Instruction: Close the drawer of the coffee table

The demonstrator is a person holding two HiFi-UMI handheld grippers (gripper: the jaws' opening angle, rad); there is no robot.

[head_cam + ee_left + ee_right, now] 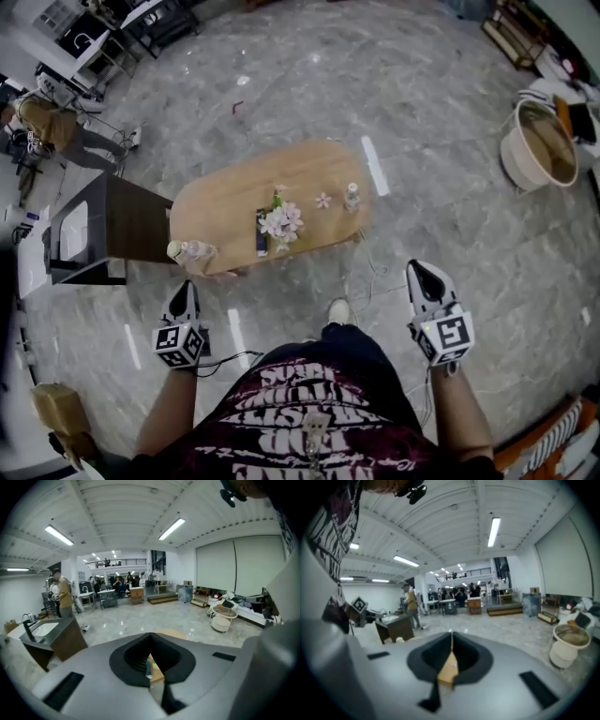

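Observation:
The oval wooden coffee table (pixel 225 197) stands ahead of me on the marble floor. On it are pink flowers (pixel 281 220), a dark flat device and a small bottle (pixel 352 196). I cannot make out its drawer from above. My left gripper (pixel 186 287) hangs shut just short of the table's near-left edge. Farther out to the right of the table, my right gripper (pixel 419 271) is shut and empty. In the left gripper view the jaws (pixel 150 654) are closed, and a strip of table top (pixel 157 673) shows past them. The right gripper view shows its jaws (pixel 451 644) closed too, pointing at the table (pixel 449 667).
A dark wood cabinet with a sink (pixel 103 230) stands left of the table. A white round tub (pixel 536 145) sits on the floor at the far right. Cables trail on the floor by my foot (pixel 338 310). A cardboard box (pixel 58 408) is at the lower left. People stand far off.

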